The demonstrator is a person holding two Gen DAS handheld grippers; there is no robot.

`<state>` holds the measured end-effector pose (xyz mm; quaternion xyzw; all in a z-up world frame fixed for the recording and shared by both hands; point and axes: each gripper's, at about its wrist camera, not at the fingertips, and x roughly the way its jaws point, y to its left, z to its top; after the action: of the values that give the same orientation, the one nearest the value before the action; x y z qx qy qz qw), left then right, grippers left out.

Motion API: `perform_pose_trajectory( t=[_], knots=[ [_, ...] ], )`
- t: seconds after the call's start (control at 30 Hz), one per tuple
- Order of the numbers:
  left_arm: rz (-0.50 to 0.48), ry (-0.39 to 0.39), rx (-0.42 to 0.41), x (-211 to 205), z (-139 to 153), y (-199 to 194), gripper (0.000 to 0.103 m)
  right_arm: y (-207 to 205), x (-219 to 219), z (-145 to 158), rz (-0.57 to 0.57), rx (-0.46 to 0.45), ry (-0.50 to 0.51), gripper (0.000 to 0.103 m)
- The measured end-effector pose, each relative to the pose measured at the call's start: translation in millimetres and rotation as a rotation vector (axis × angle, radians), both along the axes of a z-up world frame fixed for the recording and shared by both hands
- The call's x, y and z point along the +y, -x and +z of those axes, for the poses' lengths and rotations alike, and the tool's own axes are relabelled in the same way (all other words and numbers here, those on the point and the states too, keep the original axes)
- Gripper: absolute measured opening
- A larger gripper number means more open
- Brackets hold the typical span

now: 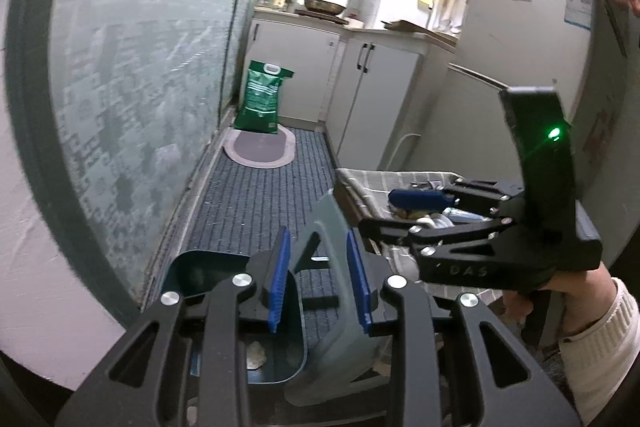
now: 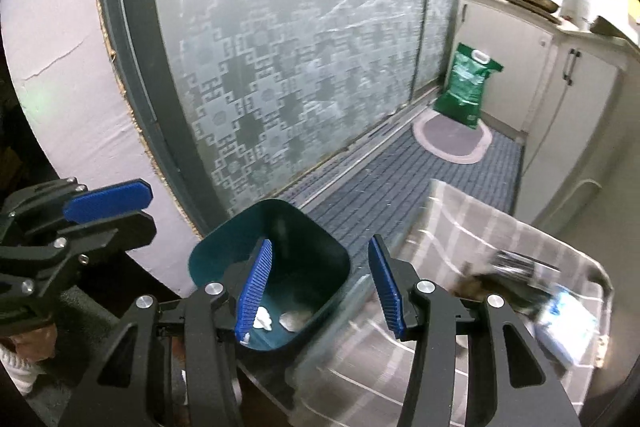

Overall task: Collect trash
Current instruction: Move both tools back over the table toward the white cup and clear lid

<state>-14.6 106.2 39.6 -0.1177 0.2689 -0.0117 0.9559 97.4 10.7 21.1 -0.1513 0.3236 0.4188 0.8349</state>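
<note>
The left gripper [image 1: 320, 279] has its jaws parted, with nothing pressed between the blue pads; it hangs over the dark green bin [image 2: 272, 267], which stands on the floor just below and ahead of it, against the pale wall and the frosted sliding door [image 2: 288, 59]. In the bin lie two scraps: a crumpled white tissue [image 2: 263, 319] and, just right of it, a greyish wad [image 2: 294, 319]. Both look light, soft and easily crushed, so I judge a pinch across the bulk of each would hold, with little risk beyond slipping out of shallow jaws. The bin itself seems to be stiff, smooth plastic, best gripped at its rim.

Further right, the right gripper [image 2: 320, 283] is likewise released and empty, its pads framing the bin's right wall. To its right and slightly below sits a clear plastic tray [image 2: 600, 279] on a checked cloth [image 2: 460, 223], with blurred items still inside: a dark crinkled wrapper [image 2: 516, 263] and a white and blue packet [image 2: 568, 327]; I cannot count them surely. They look like thin film or foil, light and slippery, better taken at a bunched fold than on a flat face.

One bin, one tray, two scraps binned.
</note>
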Motion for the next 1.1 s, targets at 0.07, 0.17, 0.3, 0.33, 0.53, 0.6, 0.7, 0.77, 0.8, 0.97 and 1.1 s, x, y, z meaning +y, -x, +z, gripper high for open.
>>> perform_pose_trajectory(
  t=[0.07,0.17,0.3,0.33,0.53,0.6,0.7,0.77,0.8,0.97,1.1],
  knots=[
    [-0.016,-0.003,0.005,-10,-2,-7,0.031,-2,-13,4,-0.019,-0.013,-0.008,0.051],
    [-0.038,-0.009,0.015,-25,-6,-17,0.031,-6,-35,9,-0.049,-0.025,-0.019,0.051],
    [-0.072,-0.015,0.032,-47,-13,-34,0.031,-12,-66,10,-0.097,-0.033,-0.026,0.051],
    [-0.079,-0.017,0.032,-51,-14,-36,0.031,-14,-75,10,-0.110,-0.035,-0.023,0.051],
    [-0.132,-0.032,0.060,-84,-25,-57,0.031,-26,-117,-4,-0.163,-0.023,0.001,0.051],
    [-0.147,-0.034,0.076,-93,-31,-64,0.031,-29,-126,-12,-0.162,-0.013,0.015,0.051],
    [-0.163,-0.034,0.095,-103,-37,-72,0.031,-32,-136,-22,-0.149,0.011,0.020,0.051],
    [-0.172,-0.033,0.105,-110,-41,-79,0.031,-34,-143,-27,-0.143,0.023,0.018,0.051],
    [-0.173,-0.034,0.110,-114,-43,-81,0.031,-36,-146,-30,-0.142,0.030,0.016,0.051],
    [-0.174,-0.042,0.141,-126,-52,-98,0.033,-42,-156,-41,-0.143,0.050,0.016,0.051],
    [-0.160,-0.044,0.160,-128,-60,-110,0.035,-51,-160,-50,-0.139,0.079,0.010,0.051]
  ],
)
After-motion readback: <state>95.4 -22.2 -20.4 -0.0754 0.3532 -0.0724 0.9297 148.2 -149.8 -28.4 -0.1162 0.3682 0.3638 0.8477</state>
